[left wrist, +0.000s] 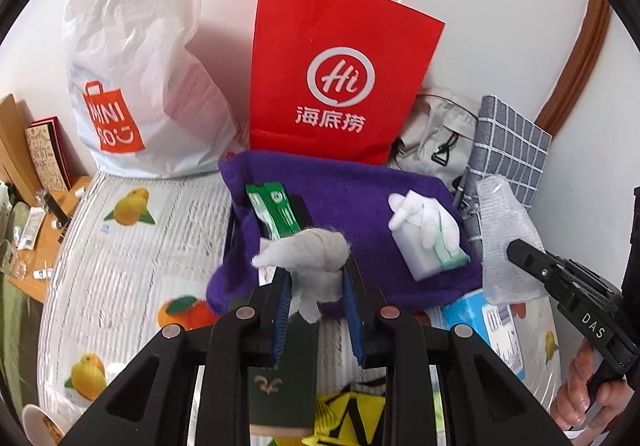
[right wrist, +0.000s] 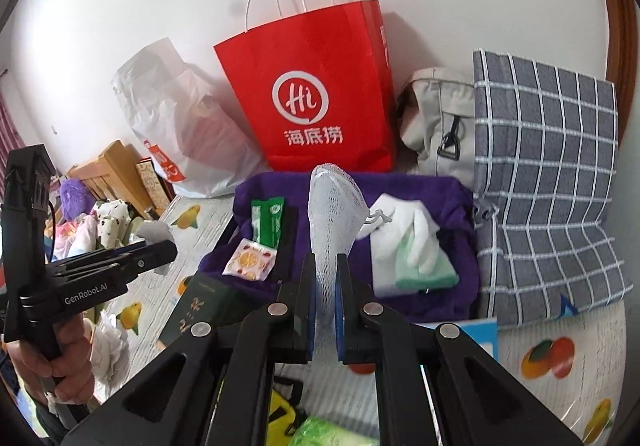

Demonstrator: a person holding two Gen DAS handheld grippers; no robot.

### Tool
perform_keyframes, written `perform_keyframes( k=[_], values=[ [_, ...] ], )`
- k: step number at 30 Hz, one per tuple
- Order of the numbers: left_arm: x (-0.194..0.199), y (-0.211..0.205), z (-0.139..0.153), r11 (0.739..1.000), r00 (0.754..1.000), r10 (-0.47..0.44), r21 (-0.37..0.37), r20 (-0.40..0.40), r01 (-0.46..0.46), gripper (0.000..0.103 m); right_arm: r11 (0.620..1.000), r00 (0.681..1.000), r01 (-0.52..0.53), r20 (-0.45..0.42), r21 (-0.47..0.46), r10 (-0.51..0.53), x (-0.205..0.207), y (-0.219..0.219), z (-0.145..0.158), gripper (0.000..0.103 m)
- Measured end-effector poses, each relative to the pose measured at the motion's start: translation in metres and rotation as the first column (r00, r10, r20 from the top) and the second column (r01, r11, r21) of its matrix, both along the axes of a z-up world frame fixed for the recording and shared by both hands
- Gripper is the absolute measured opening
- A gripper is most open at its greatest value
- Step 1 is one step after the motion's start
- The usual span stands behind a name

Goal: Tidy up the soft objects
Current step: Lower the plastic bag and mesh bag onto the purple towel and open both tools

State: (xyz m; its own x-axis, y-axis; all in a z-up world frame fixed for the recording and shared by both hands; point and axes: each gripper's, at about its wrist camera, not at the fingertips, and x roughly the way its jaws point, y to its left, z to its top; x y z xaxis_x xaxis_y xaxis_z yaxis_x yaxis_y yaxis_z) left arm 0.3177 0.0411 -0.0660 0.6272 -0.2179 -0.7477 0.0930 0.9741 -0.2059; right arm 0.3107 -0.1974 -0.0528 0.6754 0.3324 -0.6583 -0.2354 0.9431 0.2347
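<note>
L gripper (left wrist: 316,286) jaws pinch grey rag (left wrist: 308,250); R gripper (right wrist: 325,286) jaws pinch mesh pouch (right wrist: 334,213), long axis upright. Purple bin (left wrist: 348,185) lies just ahead, L nearer.

We count one red paper bag (left wrist: 340,77), one white plastic bag (left wrist: 136,57), one beige backpack (right wrist: 440,117) and one grey checked bag (right wrist: 548,173). On one purple cloth (left wrist: 352,197) we count one green packet (left wrist: 272,213) and one white bundle (left wrist: 428,234). We count two grippers: left (left wrist: 316,286), right (right wrist: 325,286).
</note>
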Motion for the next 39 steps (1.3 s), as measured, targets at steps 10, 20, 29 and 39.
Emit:
perform_keyframes(
  k=[10, 20, 29, 39],
  values=[
    [0.037, 0.001, 0.0, 1.0, 1.0, -0.001, -0.02, -0.015, 0.001, 0.024, 1.0, 1.0, -0.014, 0.024, 0.001, 0.014, 0.046, 0.012, 0.008, 0.008],
    [0.083, -0.009, -0.032, 0.999, 0.997, -0.006, -0.041, -0.073, 0.003, 0.024, 1.0, 0.998, 0.014, -0.054, 0.02, -0.013, 0.089, 0.009, -0.03, 0.008],
    [0.115, -0.015, -0.066, 0.999, 0.991, -0.019, -0.041, -0.13, 0.013, 0.024, 0.997, 0.983, -0.075, -0.166, -0.004, 0.073, 0.109, 0.025, -0.07, 0.009],
    [0.13, -0.015, -0.095, 0.999, 0.978, -0.019, -0.03, -0.208, 0.013, 0.024, 0.995, 0.96, -0.097, -0.265, -0.001, 0.093, 0.121, 0.034, -0.107, 0.011]
  ],
)
